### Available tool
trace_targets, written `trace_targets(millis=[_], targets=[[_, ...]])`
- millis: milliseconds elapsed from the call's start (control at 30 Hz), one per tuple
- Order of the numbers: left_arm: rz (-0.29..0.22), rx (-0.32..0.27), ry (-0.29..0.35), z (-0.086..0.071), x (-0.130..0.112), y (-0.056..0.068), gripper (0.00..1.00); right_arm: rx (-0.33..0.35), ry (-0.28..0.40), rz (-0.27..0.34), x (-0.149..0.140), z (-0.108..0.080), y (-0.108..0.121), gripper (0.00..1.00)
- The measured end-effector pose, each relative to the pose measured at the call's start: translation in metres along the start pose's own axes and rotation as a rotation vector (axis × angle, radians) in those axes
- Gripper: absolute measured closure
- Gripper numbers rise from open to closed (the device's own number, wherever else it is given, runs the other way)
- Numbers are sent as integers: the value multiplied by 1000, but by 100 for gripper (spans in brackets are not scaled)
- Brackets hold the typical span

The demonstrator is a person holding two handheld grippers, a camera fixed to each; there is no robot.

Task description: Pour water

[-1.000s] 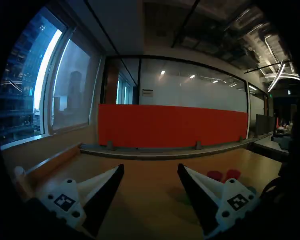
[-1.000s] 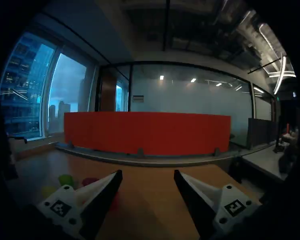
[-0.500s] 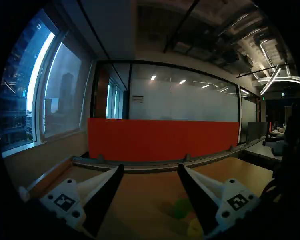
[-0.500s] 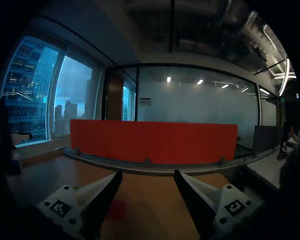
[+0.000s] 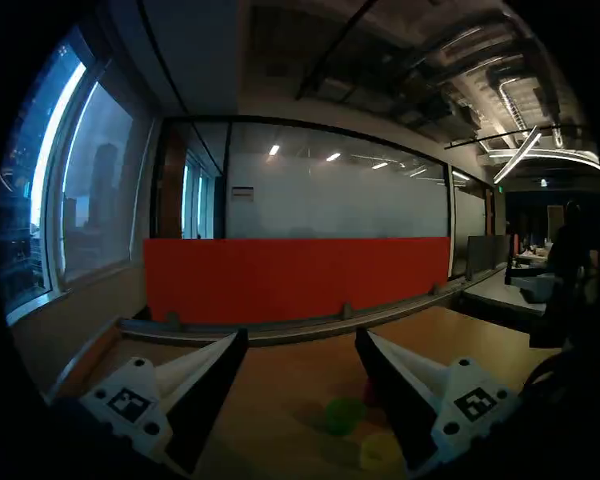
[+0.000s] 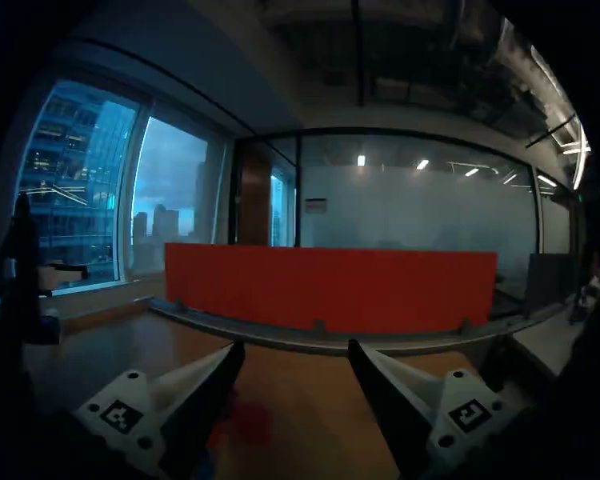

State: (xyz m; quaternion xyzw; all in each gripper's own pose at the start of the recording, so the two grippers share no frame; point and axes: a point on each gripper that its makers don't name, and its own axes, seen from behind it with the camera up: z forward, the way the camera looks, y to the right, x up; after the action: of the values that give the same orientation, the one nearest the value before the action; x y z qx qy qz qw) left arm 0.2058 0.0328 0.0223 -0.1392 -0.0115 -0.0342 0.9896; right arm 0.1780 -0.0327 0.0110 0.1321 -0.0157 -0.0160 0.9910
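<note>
In the left gripper view, the left gripper (image 5: pixel 300 340) is holding its two fingers spread wide, and nothing is sitting between them or touching either one; the gap is showing bare wooden table (image 5: pixel 288 384). A green cup (image 5: pixel 344 414) is standing on that table toward 5 o'clock, just inside the finger on that side, and a yellow cup (image 5: pixel 380 452) is sitting nearer the camera, at 5 o'clock from the green one and close against the finger's edge. A small red shape (image 5: pixel 370 392) is peeking out at 1 o'clock from the green cup, mostly hidden by the finger, too dim to identify. A red partition (image 5: pixel 296 276) is running across the far edge of the table at 12 o'clock, and a tall window (image 5: pixel 76 208) is glowing at 9 o'clock. In the right gripper view, the right gripper (image 6: pixel 296 348) is likewise keeping its fingers wide apart, gripping nothing and pressing on nothing. A blurred red object (image 6: pixel 248 420) is lying on the table (image 6: pixel 316 416) at 7 o'clock, just beside the inner edge of the finger there; whether it is touching that finger cannot be told. The same red partition (image 6: pixel 332 288) is standing at 12 o'clock, with a window (image 6: pixel 84 208) at 9 o'clock.
</note>
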Motion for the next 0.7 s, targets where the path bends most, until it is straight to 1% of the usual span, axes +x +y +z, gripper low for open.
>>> trace_targets(millis=[167, 267, 400, 467, 567, 700], targets=[[-18, -53, -10, 3, -1, 8, 0, 78, 3, -15, 4, -3, -17, 0], [-20, -84, -14, 4, -1, 13, 0, 128, 2, -17, 7, -4, -29, 0], [-8, -140, -17, 3, -1, 25, 0, 188, -4, 2, 7, -6, -42, 0], [-1, -172, -18, 2, 0, 31, 0, 209, -6, 14, 7, -6, -46, 0], [4, -201, -17, 3, -1, 37, 0, 233, -11, 23, 7, -6, -49, 0], [10, -221, -29, 5, -5, 40, 0, 254, -17, 10, 4, -4, -54, 0]])
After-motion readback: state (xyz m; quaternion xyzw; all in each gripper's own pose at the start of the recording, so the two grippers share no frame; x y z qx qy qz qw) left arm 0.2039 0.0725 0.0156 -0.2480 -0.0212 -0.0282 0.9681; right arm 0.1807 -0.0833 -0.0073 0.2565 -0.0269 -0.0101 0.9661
